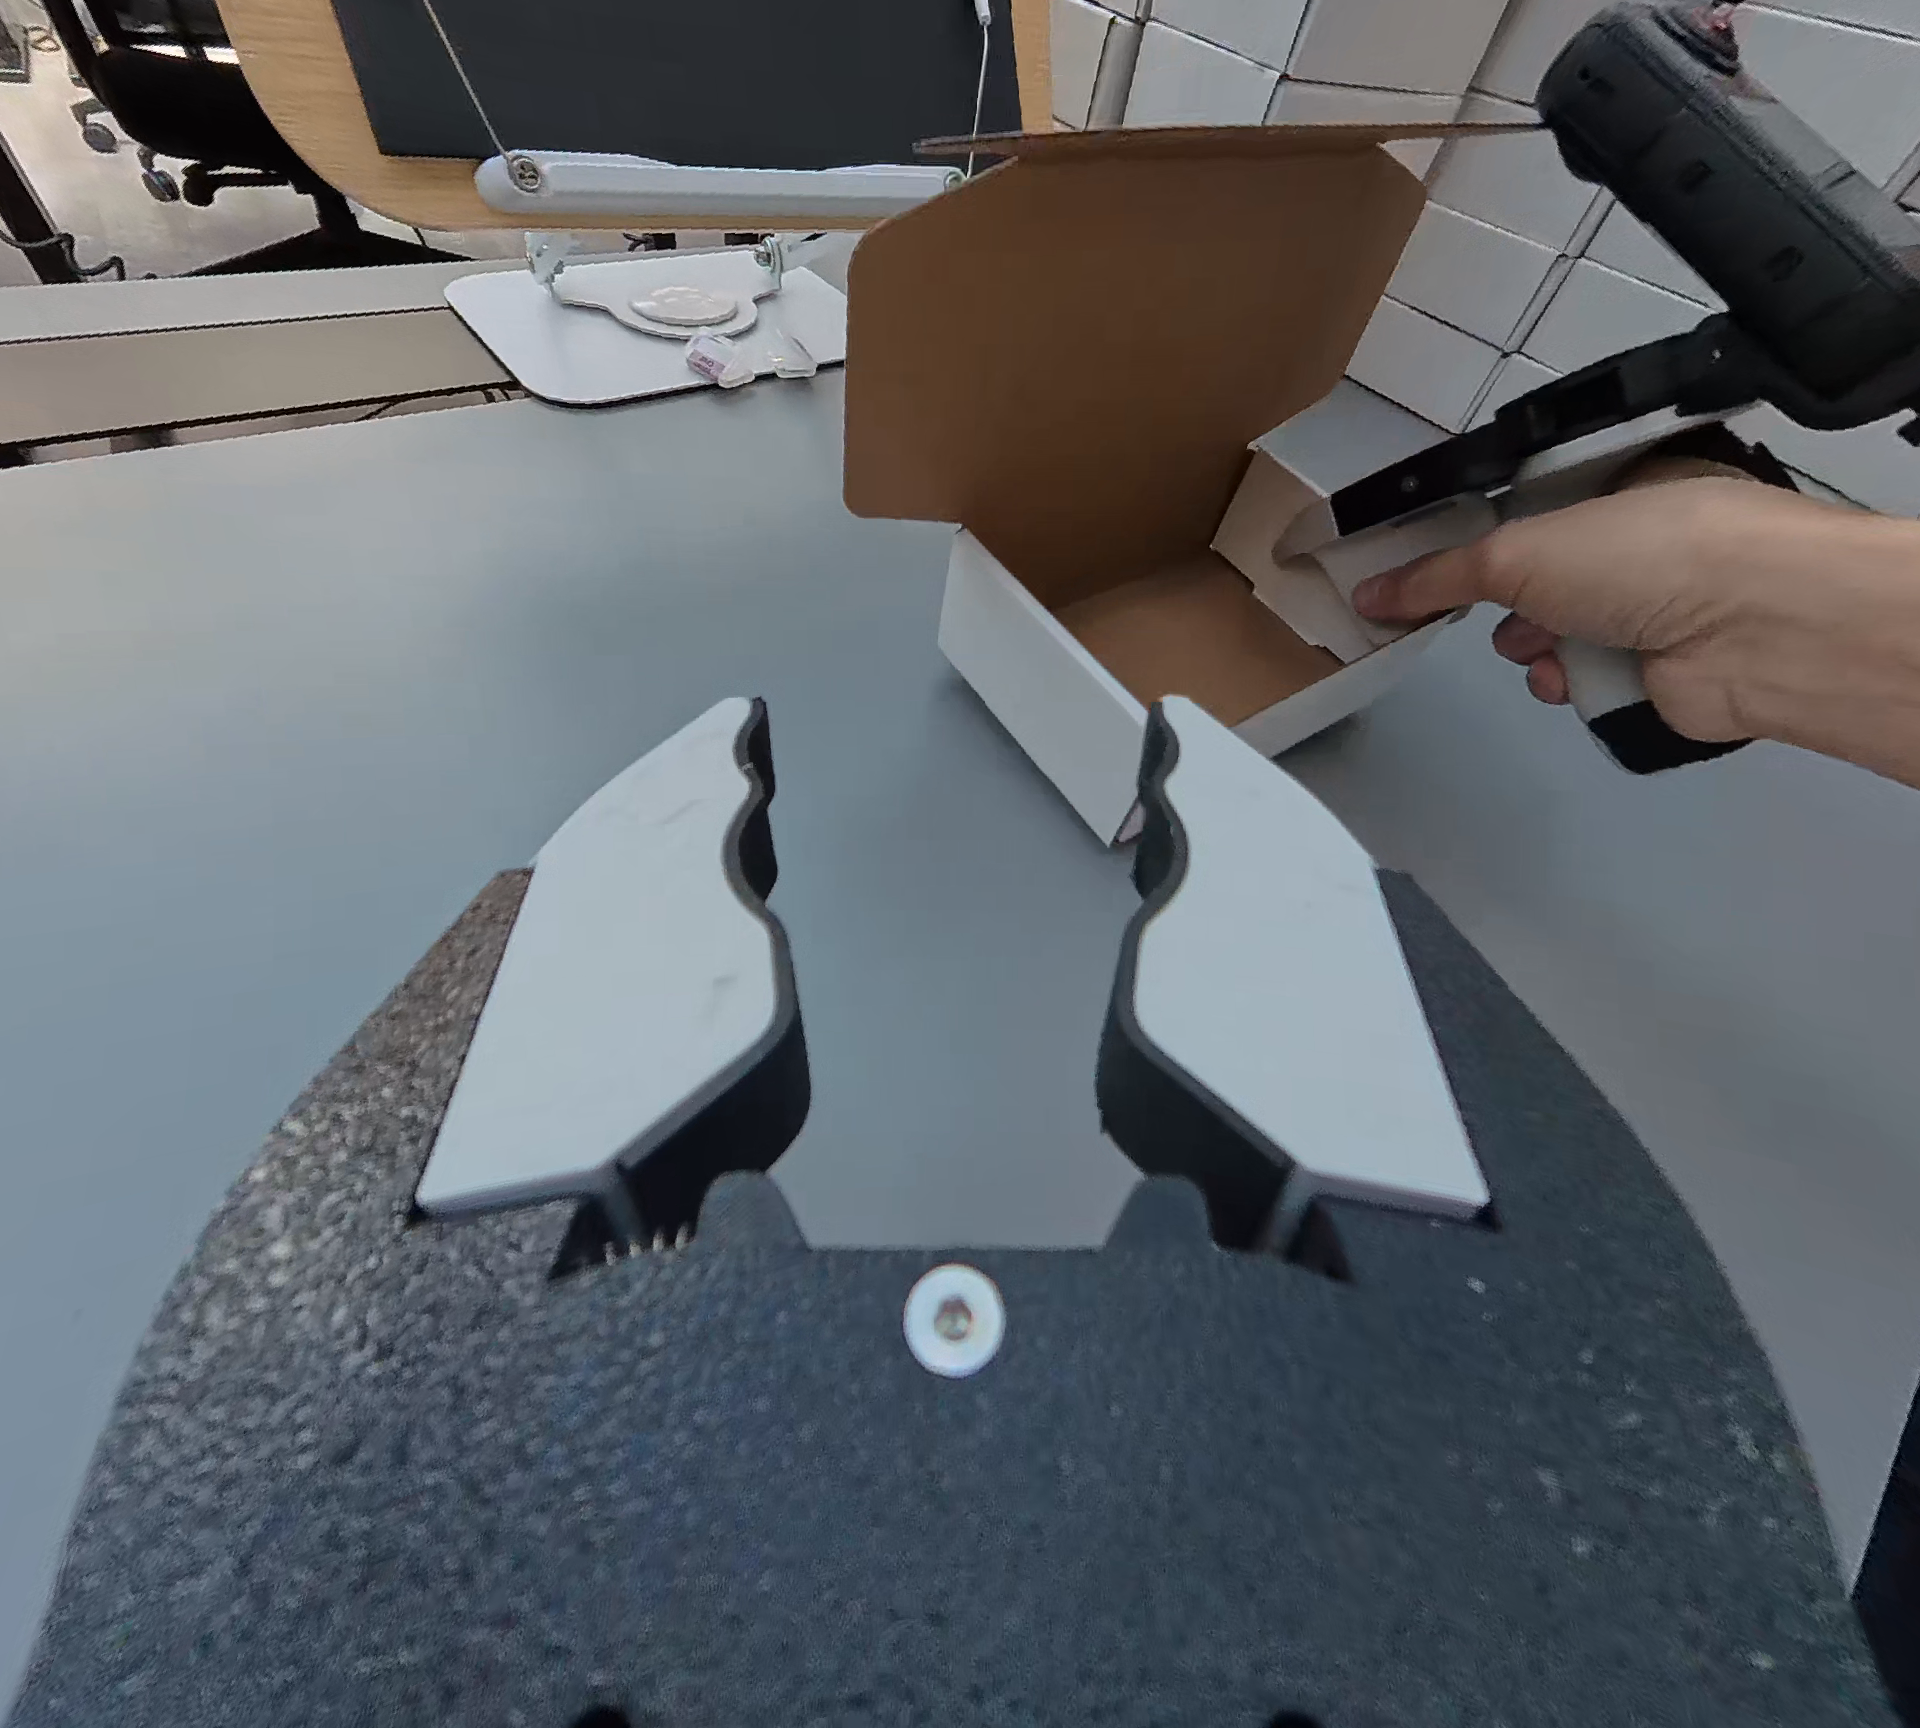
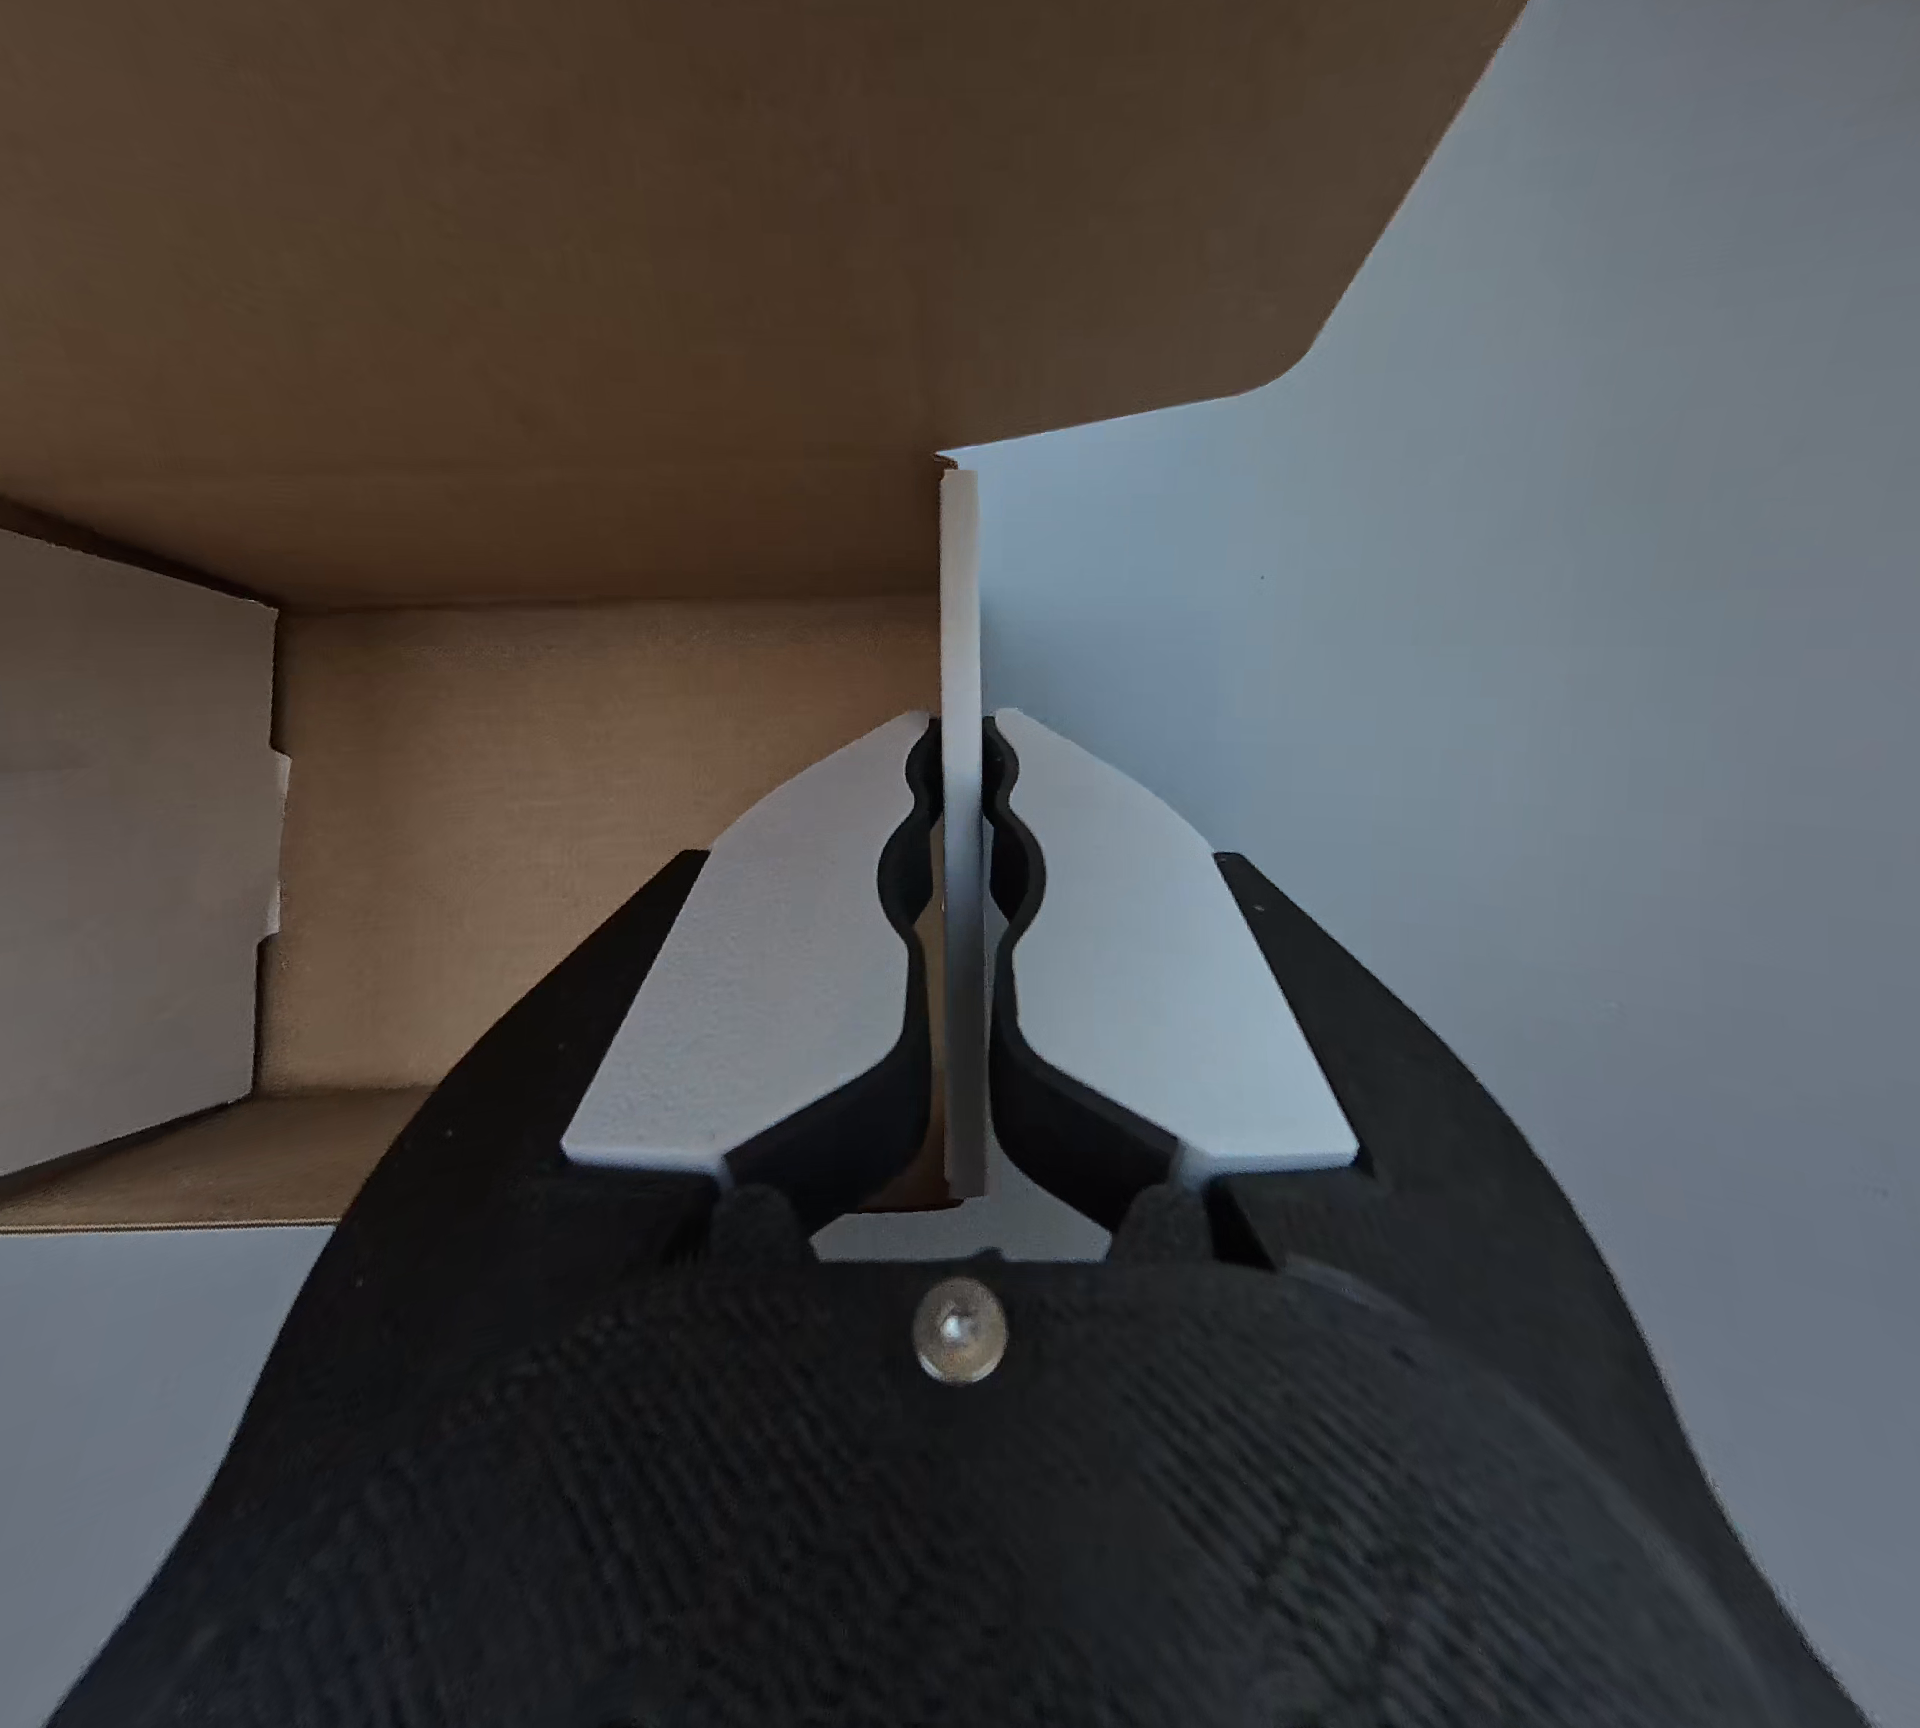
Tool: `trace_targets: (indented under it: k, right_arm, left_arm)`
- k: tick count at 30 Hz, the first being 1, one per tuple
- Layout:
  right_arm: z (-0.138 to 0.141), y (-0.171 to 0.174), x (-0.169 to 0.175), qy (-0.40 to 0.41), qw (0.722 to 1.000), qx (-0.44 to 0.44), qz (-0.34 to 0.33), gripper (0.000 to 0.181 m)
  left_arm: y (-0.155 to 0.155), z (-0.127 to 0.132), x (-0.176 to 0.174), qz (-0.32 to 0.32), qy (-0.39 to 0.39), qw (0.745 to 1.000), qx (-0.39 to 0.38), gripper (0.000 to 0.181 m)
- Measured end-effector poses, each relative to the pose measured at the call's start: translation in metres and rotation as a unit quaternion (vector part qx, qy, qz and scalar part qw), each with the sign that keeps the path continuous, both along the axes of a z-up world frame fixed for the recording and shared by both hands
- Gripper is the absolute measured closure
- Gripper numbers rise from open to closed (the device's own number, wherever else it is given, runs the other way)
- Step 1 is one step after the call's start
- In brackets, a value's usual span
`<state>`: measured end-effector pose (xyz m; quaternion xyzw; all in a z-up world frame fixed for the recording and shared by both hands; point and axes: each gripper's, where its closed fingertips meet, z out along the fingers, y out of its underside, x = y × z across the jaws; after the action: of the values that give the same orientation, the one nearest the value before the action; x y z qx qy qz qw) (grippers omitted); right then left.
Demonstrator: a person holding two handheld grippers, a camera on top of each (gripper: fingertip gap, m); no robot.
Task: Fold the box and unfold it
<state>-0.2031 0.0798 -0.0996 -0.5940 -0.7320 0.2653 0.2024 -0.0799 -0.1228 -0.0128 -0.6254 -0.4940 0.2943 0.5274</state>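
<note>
We had the white cardboard box [image 1: 1049, 691] on the grey table [image 1: 416, 639] assembled but lid up. Our right gripper [image 2: 961, 722] pinched its side wall; left gripper [image 1: 956, 722] hung wide apart, empty. Closing and unfolding seemingly remained.

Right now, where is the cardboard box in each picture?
Left wrist view: the box sits right of centre on the grey table, lid up, beyond the open left gripper.
Right wrist view: the box fills the top and left; the right gripper is shut on its white side wall.
Shared landmark: the brown inside of the raised lid.
</note>
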Motion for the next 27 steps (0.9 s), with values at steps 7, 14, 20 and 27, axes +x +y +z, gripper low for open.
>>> trace_targets:
  k: [7, 14, 20, 27]
  right_arm:
    - [0.006, -0.005, 0.005, 0.029, 0.997, -0.033, 0.061, 0.119]
    - [0.049, 0.020, 0.009, 0.119, 0.957, -0.105, 0.243, 0.088]
    - [0.090, 0.035, 0.001, 0.183, 0.900, -0.170, 0.356, 0.101]
    - [0.090, 0.038, -0.012, 0.225, 0.835, -0.136, 0.483, 0.123]
  left_arm:
    - [0.007, -0.005, -0.010, -0.018, -0.005, 1.000, -0.008, 0.114]
    - [0.004, 0.014, -0.031, -0.095, 0.042, 0.994, -0.026, 0.114]
    - [0.019, 0.030, -0.066, -0.200, 0.068, 0.977, -0.011, 0.113]
    - [0.047, 0.024, -0.097, -0.287, 0.058, 0.955, -0.046, 0.121]
